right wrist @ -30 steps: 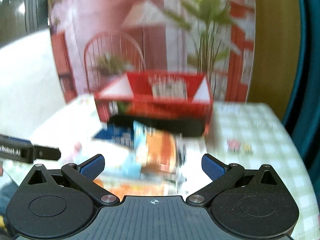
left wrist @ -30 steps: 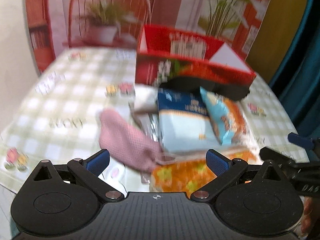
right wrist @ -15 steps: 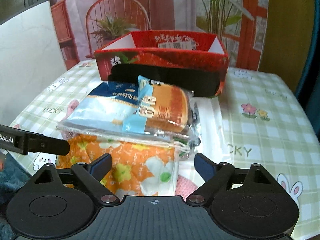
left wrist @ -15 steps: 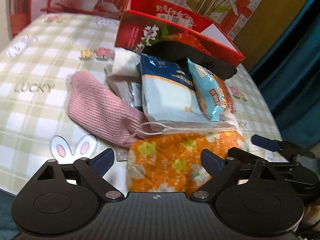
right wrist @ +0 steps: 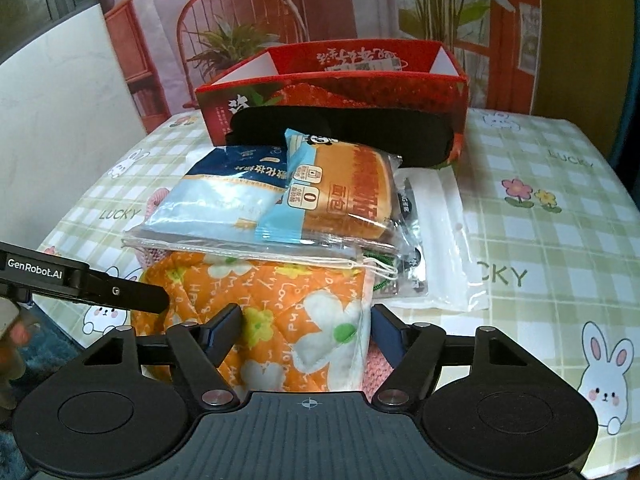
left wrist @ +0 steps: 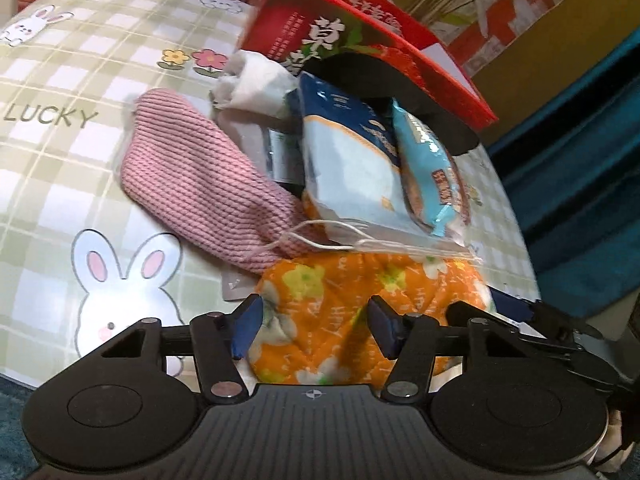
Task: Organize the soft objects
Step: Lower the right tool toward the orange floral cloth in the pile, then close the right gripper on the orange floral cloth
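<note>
An orange flowered cloth item [left wrist: 352,304] [right wrist: 280,304] lies at the near table edge under a pile. My left gripper [left wrist: 316,330] has its jaws around the cloth's near left part, pads touching it. My right gripper [right wrist: 306,330] has its jaws around the cloth's right end, pads against it. On the cloth lie a blue-white packet [left wrist: 348,172] [right wrist: 224,200] and a bagged bread [left wrist: 432,184] [right wrist: 344,196]. A pink knitted piece [left wrist: 200,188] lies left of the pile. A black soft band [right wrist: 340,132] hangs on the red box [right wrist: 340,80] [left wrist: 360,36].
A white crumpled cloth [left wrist: 256,84] lies near the box. A clear zip bag [right wrist: 440,240] with a mask lies right of the pile. The checked tablecloth [right wrist: 540,220] spreads to the right. The left gripper's finger [right wrist: 88,284] shows at left in the right wrist view.
Both grippers have moved down and forward to the orange cloth, and their jaws have narrowed around it. The pile has not moved.
</note>
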`<state>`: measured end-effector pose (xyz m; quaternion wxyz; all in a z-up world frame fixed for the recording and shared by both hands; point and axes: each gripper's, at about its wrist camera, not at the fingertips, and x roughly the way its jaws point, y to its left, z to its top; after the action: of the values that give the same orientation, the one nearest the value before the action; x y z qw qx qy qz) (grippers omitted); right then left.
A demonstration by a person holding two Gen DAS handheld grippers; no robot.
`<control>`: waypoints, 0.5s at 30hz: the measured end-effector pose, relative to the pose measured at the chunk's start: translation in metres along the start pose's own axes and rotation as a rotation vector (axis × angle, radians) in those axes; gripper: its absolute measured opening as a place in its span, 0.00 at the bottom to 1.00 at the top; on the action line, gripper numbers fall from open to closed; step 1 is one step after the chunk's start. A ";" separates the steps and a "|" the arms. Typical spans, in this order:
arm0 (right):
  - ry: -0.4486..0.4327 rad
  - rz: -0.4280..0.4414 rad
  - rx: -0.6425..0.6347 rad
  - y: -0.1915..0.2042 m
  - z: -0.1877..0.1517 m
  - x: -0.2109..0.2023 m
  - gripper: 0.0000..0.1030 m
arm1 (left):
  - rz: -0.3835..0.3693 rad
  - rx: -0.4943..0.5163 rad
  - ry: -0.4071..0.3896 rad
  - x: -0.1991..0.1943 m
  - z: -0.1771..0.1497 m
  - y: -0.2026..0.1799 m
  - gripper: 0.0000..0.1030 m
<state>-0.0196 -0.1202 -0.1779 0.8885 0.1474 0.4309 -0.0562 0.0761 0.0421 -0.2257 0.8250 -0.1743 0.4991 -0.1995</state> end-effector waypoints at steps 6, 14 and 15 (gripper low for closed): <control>0.005 0.010 0.011 -0.002 -0.002 0.003 0.65 | -0.017 0.009 0.019 0.006 -0.002 0.001 0.58; -0.042 0.021 0.001 0.001 0.002 -0.007 0.37 | -0.064 0.105 -0.068 -0.014 -0.007 -0.014 0.22; -0.052 0.023 0.003 0.000 0.003 -0.010 0.31 | -0.063 0.116 -0.082 -0.018 -0.007 -0.016 0.21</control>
<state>-0.0232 -0.1211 -0.1680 0.8997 0.1521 0.4061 -0.0503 0.0600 0.0370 -0.2078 0.8468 -0.1499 0.4468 -0.2465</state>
